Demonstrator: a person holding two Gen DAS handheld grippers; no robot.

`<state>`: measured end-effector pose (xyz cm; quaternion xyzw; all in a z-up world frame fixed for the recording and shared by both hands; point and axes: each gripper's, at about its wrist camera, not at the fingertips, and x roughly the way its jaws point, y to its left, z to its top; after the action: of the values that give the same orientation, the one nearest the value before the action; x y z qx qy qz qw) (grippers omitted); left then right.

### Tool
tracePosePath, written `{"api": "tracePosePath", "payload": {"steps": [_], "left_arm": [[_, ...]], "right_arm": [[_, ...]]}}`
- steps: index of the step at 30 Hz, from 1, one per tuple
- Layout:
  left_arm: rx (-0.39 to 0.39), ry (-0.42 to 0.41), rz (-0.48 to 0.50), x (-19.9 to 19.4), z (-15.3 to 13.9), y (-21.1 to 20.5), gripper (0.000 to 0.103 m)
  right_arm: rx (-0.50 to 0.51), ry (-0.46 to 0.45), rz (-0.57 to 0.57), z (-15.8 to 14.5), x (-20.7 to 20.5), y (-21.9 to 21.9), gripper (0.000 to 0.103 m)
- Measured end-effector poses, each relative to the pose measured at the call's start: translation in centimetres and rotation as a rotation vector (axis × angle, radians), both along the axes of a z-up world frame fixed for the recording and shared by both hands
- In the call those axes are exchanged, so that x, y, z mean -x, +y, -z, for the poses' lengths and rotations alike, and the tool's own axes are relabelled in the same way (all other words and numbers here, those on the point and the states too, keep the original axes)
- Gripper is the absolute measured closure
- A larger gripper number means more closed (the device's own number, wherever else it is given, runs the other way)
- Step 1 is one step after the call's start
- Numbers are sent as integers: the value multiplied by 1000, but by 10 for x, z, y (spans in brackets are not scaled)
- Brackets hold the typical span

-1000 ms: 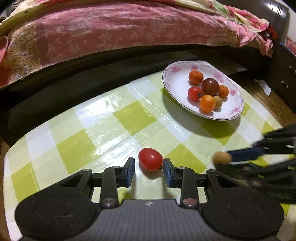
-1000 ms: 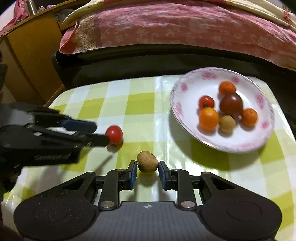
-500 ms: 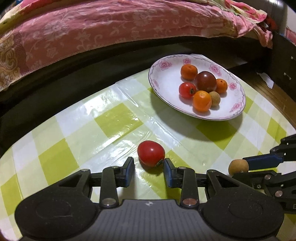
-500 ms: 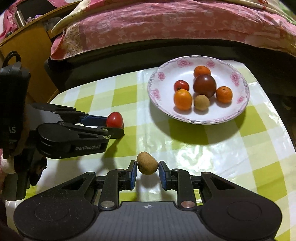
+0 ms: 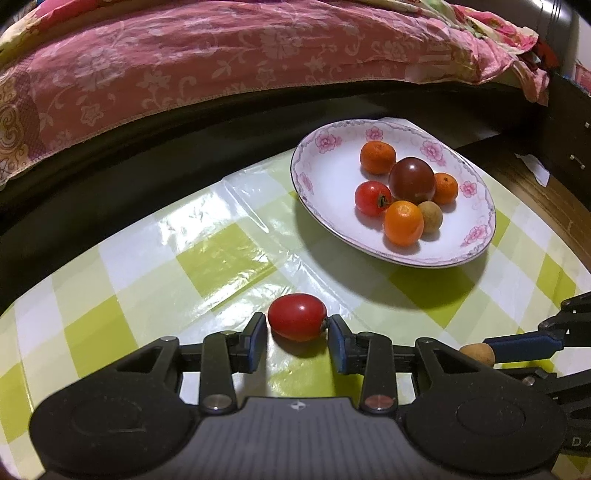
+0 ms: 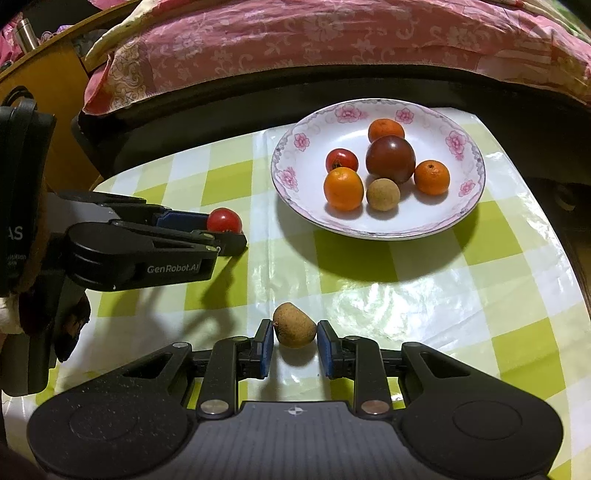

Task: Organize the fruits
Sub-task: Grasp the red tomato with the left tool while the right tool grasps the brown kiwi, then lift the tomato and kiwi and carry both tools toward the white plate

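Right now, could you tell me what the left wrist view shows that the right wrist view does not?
Only the left wrist view shows the dark drawer unit and the white paper scrap at far right. Only the right wrist view shows the wooden cabinet and the metal flask. Both show the plate, the red tomato and the brown fruit, each clamped.

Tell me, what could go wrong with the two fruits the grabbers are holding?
The left gripper pinches a smooth red tomato only at its ends, so it might slip out or get squashed. The right gripper holds a small brown fruit by its sides, above the tablecloth; if dropped, it could roll away. The plate already has six fruits bunched together, so a new one landing there might bump them.
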<state>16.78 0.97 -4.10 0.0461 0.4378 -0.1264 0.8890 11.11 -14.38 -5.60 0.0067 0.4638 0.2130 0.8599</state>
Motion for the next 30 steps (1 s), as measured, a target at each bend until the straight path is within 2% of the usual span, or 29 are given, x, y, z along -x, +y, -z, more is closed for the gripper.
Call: {"api": "tracePosePath", "payload": {"steps": [14,30], "left_arm": [[-16,-28,9,-5,3,-7,60],[-25,-28,91,49,-20,-27,60]], "right_arm": [[-7,8,17,-1,-3,-1,80],[28,-49,47,-12,9,-3,81]]}}
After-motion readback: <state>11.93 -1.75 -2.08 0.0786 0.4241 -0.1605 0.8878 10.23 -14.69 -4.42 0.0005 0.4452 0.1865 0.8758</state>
